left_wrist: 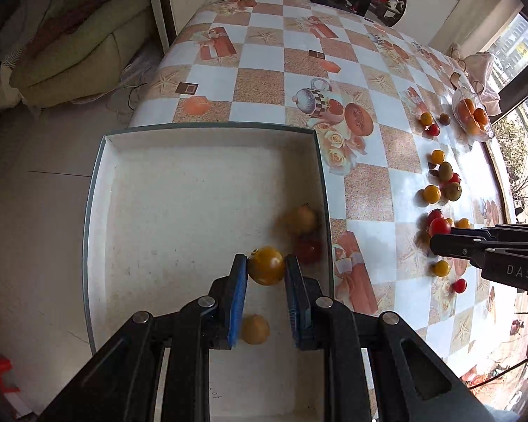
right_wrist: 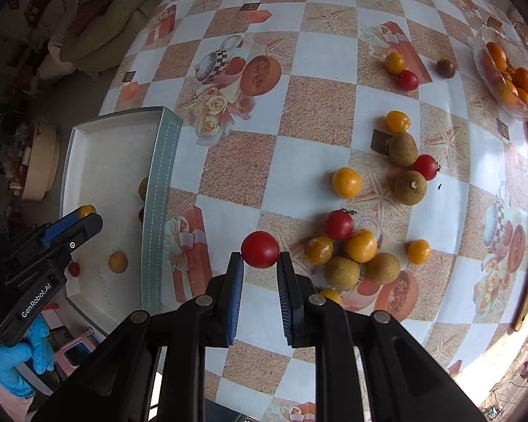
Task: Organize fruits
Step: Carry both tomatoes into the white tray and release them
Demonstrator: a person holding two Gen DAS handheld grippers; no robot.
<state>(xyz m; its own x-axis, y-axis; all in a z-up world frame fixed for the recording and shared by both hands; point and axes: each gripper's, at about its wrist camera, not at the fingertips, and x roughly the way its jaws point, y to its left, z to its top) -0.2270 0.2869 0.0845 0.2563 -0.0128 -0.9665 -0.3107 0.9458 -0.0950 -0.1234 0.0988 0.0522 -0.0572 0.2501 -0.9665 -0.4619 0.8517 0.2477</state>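
My left gripper (left_wrist: 265,263) is shut on a yellow tomato (left_wrist: 266,265) above the white box (left_wrist: 98,190). Inside the box lie a yellow fruit (left_wrist: 255,328), a red tomato (left_wrist: 308,249) and a brownish-yellow fruit (left_wrist: 302,218). My right gripper (right_wrist: 260,258) is shut on a red tomato (right_wrist: 260,249) over the checkered tablecloth, between the box (right_wrist: 160,183) and a heap of loose fruit (right_wrist: 355,249). In the left wrist view the right gripper (left_wrist: 440,234) shows at the right edge with the red tomato (left_wrist: 439,227) at its tips.
Yellow and red tomatoes and brown-green fruits (right_wrist: 410,183) lie scattered over the right half of the table. A glass bowl of oranges (right_wrist: 510,77) stands at the far right. A hand in a blue glove (right_wrist: 17,358) holds the left gripper. A sofa (left_wrist: 88,52) stands beyond the table's left edge.
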